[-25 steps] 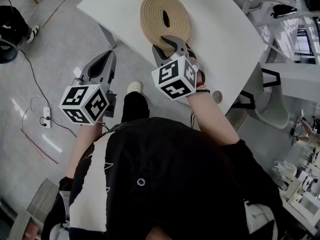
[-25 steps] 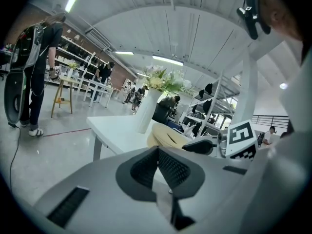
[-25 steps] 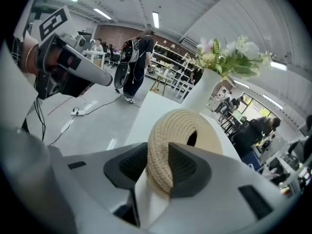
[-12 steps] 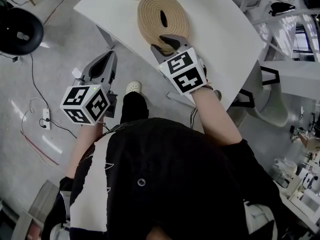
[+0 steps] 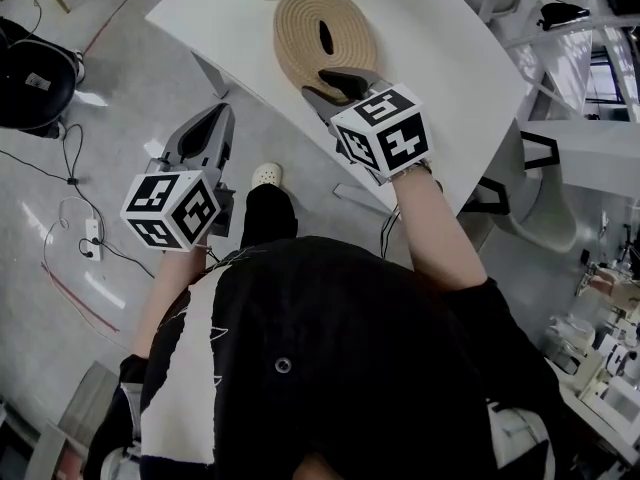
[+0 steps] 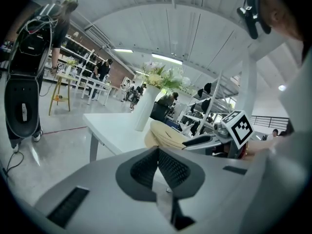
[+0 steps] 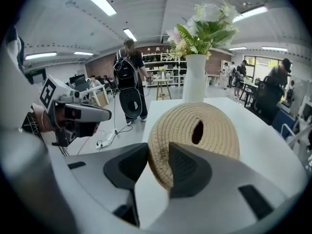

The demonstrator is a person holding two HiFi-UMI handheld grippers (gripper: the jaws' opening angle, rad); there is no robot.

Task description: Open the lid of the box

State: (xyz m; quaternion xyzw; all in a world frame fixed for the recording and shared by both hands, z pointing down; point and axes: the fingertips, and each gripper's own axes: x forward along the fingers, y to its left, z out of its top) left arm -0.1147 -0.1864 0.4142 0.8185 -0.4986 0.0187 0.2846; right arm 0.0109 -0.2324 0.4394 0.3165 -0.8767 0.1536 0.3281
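Note:
A round woven rope lid with a dark slot in its middle lies on the white table. My right gripper is shut on its near rim. In the right gripper view the rim of the lid sits pinched between the two pads of the right gripper, and the disc tilts up toward the camera. The box under it is hidden. My left gripper hangs left of the table over the floor, with its jaws shut on nothing. From there the lid and the right gripper show side on.
A white vase with flowers stands on the table just behind the lid. The table's near edge runs under my right wrist. Cables lie on the grey floor at left. People and chairs stand further back in the room.
My right gripper has rolled on the lid's rim, and its marker cube has swung up and to the right. The left gripper has stayed where it was.

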